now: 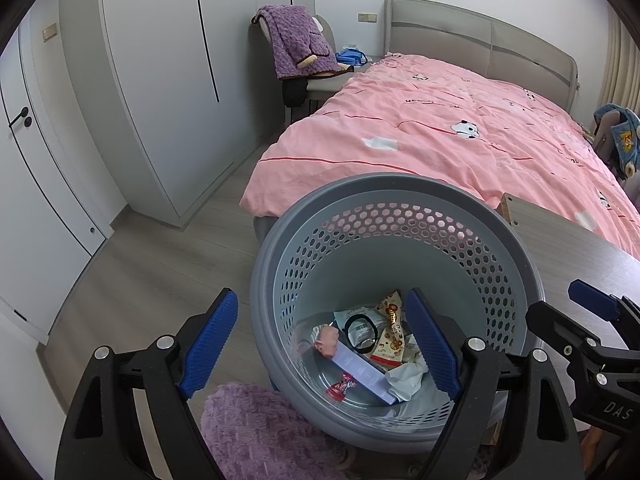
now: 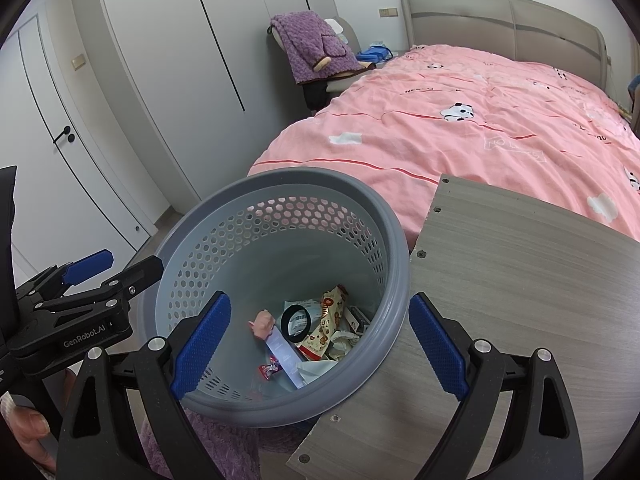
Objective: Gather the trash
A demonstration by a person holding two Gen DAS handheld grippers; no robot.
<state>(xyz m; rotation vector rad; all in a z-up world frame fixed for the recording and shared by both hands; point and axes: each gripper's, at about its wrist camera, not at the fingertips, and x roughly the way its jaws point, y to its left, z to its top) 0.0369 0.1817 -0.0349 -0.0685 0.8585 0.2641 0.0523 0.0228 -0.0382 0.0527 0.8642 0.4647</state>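
Bedroom floor: bin (image 2: 394, 216) rim touches tabletop (image 2: 520, 280).

Matt perforated plastic basket (image 2: 396, 248), wood-grain (laminate) tabletop (image 2: 520, 300)

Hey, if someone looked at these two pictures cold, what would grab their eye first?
Probably the grey perforated basket in the foreground, beside the wooden tabletop, with wrappers, a black ring and other scraps lying at its bottom. Behind it the bed's pink quilt with panda prints fills the right of the room. Both the left gripper and the right gripper are open and empty.
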